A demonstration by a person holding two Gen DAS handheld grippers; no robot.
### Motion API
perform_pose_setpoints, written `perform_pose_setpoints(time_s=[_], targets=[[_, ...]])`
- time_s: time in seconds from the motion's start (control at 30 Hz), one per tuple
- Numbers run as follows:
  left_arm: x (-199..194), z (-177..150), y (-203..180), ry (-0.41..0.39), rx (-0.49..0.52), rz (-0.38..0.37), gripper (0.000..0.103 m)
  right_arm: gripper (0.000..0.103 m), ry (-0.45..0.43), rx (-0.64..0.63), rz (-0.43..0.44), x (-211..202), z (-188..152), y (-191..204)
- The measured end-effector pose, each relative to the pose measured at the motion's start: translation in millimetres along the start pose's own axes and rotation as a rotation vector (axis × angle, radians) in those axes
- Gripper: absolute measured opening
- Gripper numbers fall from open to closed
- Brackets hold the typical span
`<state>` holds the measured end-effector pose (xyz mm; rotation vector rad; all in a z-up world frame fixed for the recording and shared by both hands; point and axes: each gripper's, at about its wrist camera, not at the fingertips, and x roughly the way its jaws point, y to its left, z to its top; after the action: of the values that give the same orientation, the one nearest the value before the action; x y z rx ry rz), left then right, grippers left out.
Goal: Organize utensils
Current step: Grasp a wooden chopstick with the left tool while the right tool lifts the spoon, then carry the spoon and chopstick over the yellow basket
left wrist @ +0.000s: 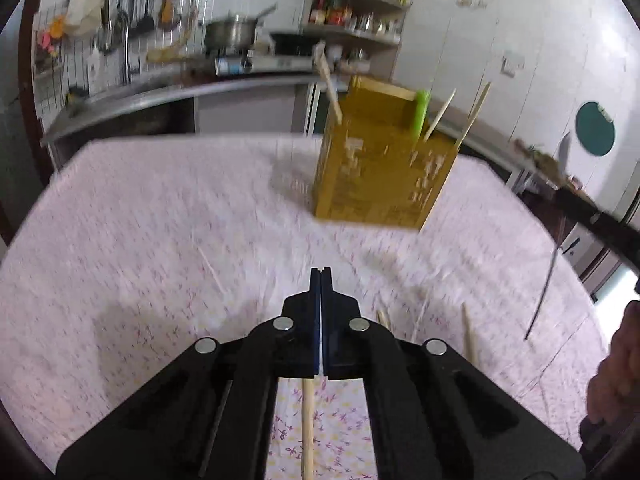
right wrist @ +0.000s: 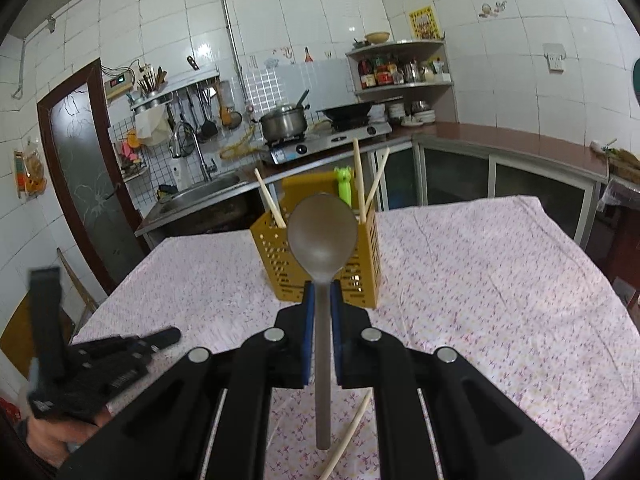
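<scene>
Two black two-finger grippers work over a table covered with a pink floral tablecloth (right wrist: 500, 280). In the right wrist view the right gripper (right wrist: 322, 286) is clenched on the handle of a grey metal spoon (right wrist: 322, 236), whose bowl rises toward twelve o'clock and whose handle runs back between the blue pads (right wrist: 307, 320) toward six o'clock. Behind the bowl stands a yellow perforated plastic utensil holder (right wrist: 360, 256), upright on the cloth, with pale wooden chopsticks (right wrist: 357, 168) leaning out of its top and a green plastic handle (right wrist: 345, 184) standing beside them. One loose wooden chopstick (right wrist: 352, 428) lies on the cloth at about five o'clock from the spoon handle. At eight o'clock the left gripper (right wrist: 168, 336) shows blurred, held by a hand (right wrist: 52, 436).

In the left wrist view (heavily motion-blurred) the left gripper (left wrist: 321, 270) has its jaws pressed together, and a light wooden chopstick (left wrist: 308, 428) runs from between the pads back toward six o'clock, so it appears to be pinched there. The holder (left wrist: 376, 176) sits at about one o'clock, tilted in this view. Several more chopsticks (left wrist: 470, 340) lie on the cloth at four o'clock. At three o'clock the spoon (left wrist: 554, 248) hangs from the right gripper, with the person's other hand (left wrist: 616, 372) at the edge.
</scene>
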<state>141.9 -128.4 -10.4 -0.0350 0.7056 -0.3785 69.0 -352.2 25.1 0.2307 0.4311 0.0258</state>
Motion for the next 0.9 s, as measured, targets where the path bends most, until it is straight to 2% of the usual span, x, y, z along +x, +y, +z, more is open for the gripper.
perform_pose_setpoints(time_s=[0.13, 0.23, 0.3, 0.37, 0.43, 0.5, 0.6, 0.7, 0.77, 0.8, 0.83, 0.9], targets=[[2.8, 3.4, 1.8, 0.02, 0.005, -0.012, 0.0, 0.008, -0.012, 0.001, -0.002, -3.3, 4.8, 0.1], [16.5, -7.0, 5.6, 0.097, -0.029, -0.032, 0.0, 0.008, -0.004, 0.001, -0.005, -2.0, 2.5, -1.2], [28.7, -16.8, 4.7, 0.128, -0.011, -0.008, 0.0, 0.008, 0.006, 0.005, -0.004, 1.3, -0.4, -4.0], [42.7, -25.3, 2.4, 0.188, -0.011, -0.026, 0.0, 0.008, 0.019, 0.011, -0.003, 4.5, -3.2, -6.5], [52.2, -31.5, -1.1, 0.208, 0.019, 0.016, 0.019, 0.008, 0.026, 0.014, -0.002, 7.5, -4.1, -7.9], [63.4, -36.7, 0.8, 0.248, 0.013, 0.023, 0.027, 0.008, 0.031, 0.019, 0.002, 9.1, -4.9, -10.8], [80.2, -44.7, 3.0, 0.308, 0.03, 0.053, 0.03, 0.008, 0.034, 0.022, 0.002, 10.6, -6.4, -15.2], [83.3, -47.1, 0.6, 0.299, 0.05, 0.065, 0.031, 0.008, 0.044, 0.033, 0.0, 14.4, -7.8, -18.5], [87.1, -45.3, -2.1, 0.301, 0.065, 0.077, 0.03, 0.008, 0.053, 0.035, 0.004, 18.0, -10.3, -19.1], [88.6, -44.4, -2.3, 0.297, 0.072, 0.088, 0.024, 0.008, 0.057, 0.034, 0.006, 19.8, -11.5, -18.6], [89.6, -42.8, -1.5, 0.295, 0.074, 0.095, 0.013, 0.008, 0.059, 0.035, 0.008, 20.8, -12.3, -18.2], [90.9, -38.4, 2.3, 0.3, 0.061, 0.082, 0.004, 0.008, 0.06, 0.032, 0.008, 21.5, -12.5, -17.1]])
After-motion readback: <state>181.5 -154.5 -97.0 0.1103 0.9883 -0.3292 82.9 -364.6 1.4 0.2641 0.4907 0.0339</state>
